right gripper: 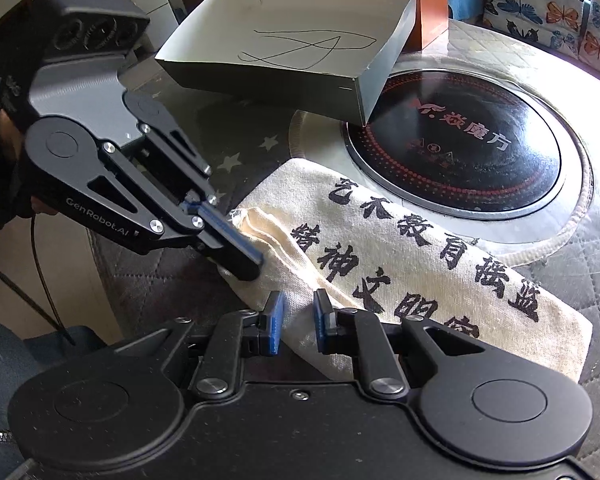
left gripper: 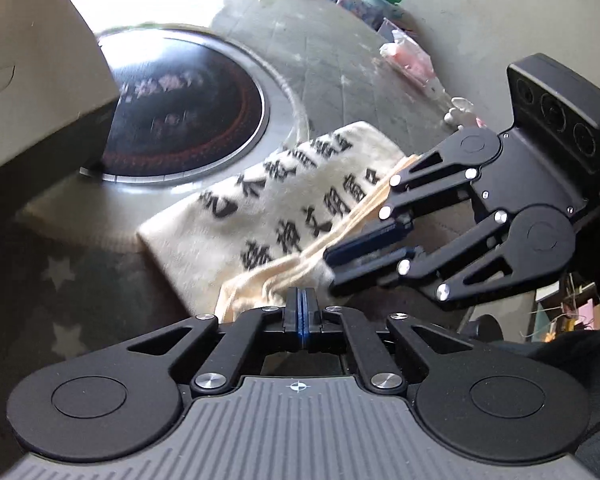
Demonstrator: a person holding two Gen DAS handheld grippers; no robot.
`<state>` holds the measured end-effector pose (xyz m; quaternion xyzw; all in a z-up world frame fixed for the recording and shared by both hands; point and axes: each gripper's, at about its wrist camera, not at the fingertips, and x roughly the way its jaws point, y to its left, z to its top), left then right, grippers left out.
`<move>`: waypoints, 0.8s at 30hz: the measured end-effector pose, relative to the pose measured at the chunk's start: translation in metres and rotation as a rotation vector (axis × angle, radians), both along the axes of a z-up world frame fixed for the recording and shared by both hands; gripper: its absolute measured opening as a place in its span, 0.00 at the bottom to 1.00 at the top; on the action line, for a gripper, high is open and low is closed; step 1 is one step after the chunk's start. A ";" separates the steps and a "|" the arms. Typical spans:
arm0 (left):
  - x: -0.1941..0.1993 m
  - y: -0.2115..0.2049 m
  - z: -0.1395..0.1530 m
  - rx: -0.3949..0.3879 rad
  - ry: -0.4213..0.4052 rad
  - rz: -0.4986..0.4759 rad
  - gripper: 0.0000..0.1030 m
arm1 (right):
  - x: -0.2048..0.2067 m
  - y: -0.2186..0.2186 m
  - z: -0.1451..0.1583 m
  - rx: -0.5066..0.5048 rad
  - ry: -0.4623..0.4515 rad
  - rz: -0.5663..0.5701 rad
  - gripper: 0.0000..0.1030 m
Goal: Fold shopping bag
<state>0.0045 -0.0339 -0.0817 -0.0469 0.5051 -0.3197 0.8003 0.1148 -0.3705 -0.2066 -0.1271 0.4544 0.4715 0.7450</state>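
Observation:
A cream canvas shopping bag (left gripper: 284,208) (right gripper: 400,256) printed with black characters lies folded in a long strip on the table. In the left wrist view my left gripper (left gripper: 302,306) has its jaws shut, and crumpled cloth of the bag's near end sits right at the tips. The right wrist view shows the same left gripper (right gripper: 250,258) pinching that bunched corner. My right gripper (right gripper: 298,326) straddles the bag's near edge, cloth filling the gap between its blue pads (right gripper: 277,326). From the left it appears as the right gripper (left gripper: 330,272) clamped on the bag's edge and handles.
An open grey cardboard box (right gripper: 284,40) (left gripper: 28,80) rests partly over a round black cooktop (right gripper: 452,152) (left gripper: 180,112) set in the quilted table (right gripper: 572,264). Butterfly cushions (right gripper: 540,0) stand behind. Plastic packets (left gripper: 408,56) and clutter lie at the far side.

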 end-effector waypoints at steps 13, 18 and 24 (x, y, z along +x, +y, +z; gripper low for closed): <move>0.002 0.001 -0.008 -0.026 0.031 0.053 0.03 | -0.009 0.010 0.002 -0.022 -0.089 0.025 0.17; 0.006 -0.007 -0.001 -0.010 0.007 0.050 0.03 | -0.006 0.012 -0.001 -0.017 -0.086 0.029 0.16; 0.007 -0.010 -0.007 0.004 0.003 0.034 0.03 | -0.006 0.006 0.000 -0.016 -0.081 0.035 0.16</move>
